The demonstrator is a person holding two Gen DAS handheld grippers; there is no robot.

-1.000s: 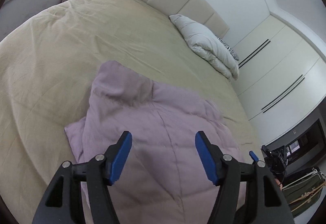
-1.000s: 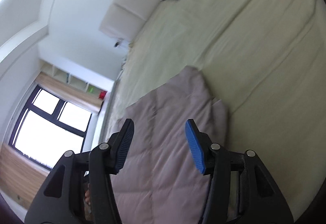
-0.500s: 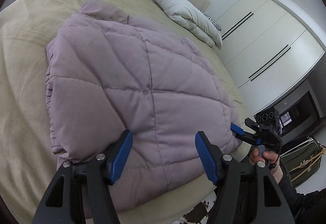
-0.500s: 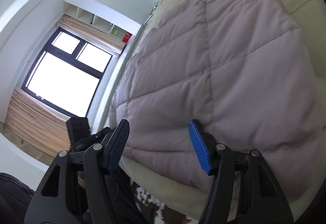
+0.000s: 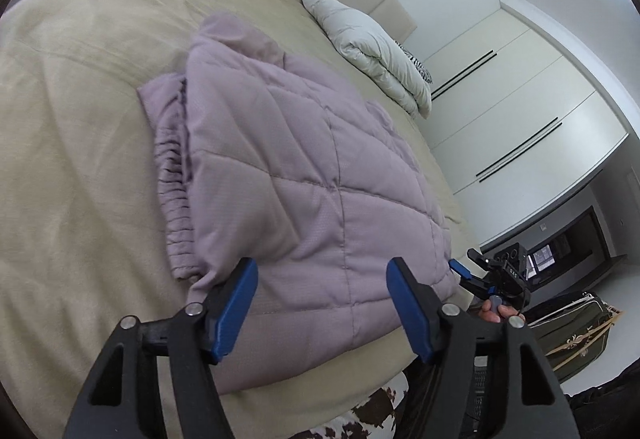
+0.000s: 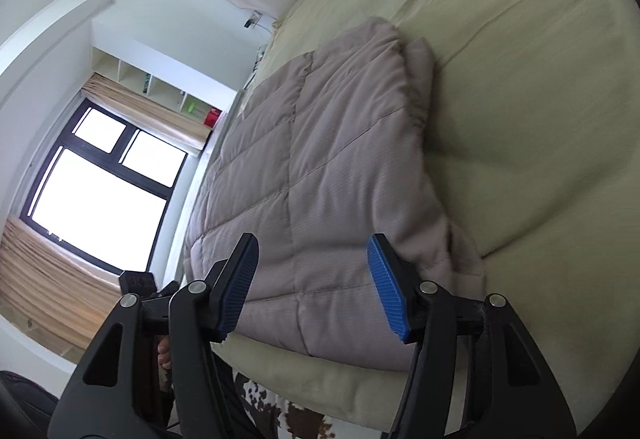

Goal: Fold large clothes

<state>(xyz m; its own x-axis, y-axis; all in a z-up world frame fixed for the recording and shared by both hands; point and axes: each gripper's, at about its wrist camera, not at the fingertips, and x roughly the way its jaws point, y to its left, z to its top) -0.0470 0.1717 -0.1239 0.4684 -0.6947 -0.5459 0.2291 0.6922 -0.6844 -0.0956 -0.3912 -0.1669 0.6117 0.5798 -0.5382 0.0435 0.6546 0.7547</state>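
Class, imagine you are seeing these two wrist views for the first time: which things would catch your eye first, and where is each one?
The folded mauve quilted garment dominates, lying on the beige bed near its front edge. Framing it are the blue-padded fingers of the left claw, opening with nothing gripped, and the right claw, which holds nothing. A bright window glares at the left of the right wrist view, and a white pillow rests by the headboard.

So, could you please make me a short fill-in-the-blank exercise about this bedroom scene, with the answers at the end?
1. The quilted lilac garment lies on the ____.
2. The pads of the left gripper are ____ in colour.
3. The white folded duvet rests against the ____.
4. In the right wrist view, a bright ____ shows to the left of the right gripper.

Missing words: bed; blue; headboard; window
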